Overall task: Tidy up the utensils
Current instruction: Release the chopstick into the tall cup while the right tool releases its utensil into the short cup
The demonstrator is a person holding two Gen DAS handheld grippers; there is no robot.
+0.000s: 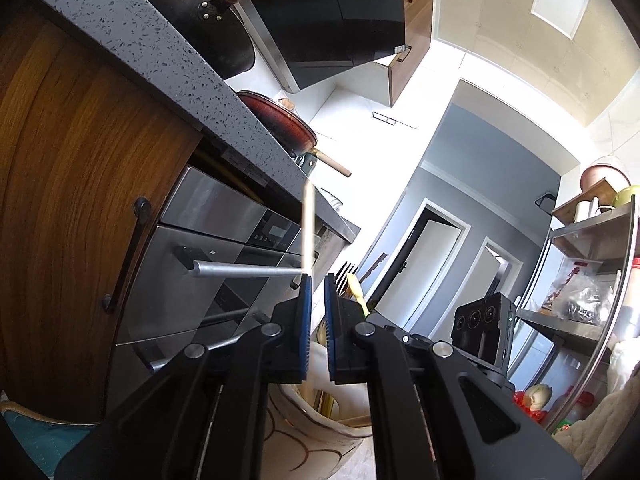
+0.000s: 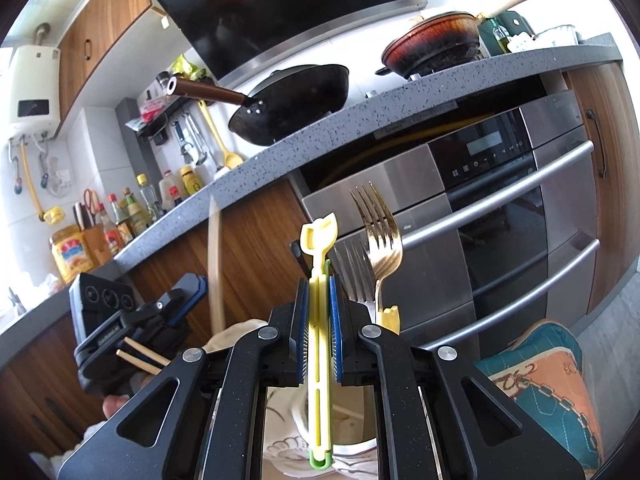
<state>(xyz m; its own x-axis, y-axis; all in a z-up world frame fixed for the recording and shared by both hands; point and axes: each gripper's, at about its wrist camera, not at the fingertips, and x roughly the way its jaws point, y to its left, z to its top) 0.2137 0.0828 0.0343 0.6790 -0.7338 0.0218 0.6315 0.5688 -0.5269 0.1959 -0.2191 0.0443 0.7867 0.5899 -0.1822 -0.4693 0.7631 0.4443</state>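
My left gripper stands over a white patterned utensil holder. A pale wooden chopstick rises along its left pad; the pads stand slightly apart and the grip is unclear. My right gripper is shut on a yellow-green plastic utensil that stands upright over the holder. A gold fork and a silver fork stand in the holder behind it. The left gripper and the chopstick show at the left of the right wrist view.
A grey speckled countertop carries a black wok and a red pan. A steel oven with bar handles sits below. A teal and orange cushion lies right. A metal shelf rack stands at the far right.
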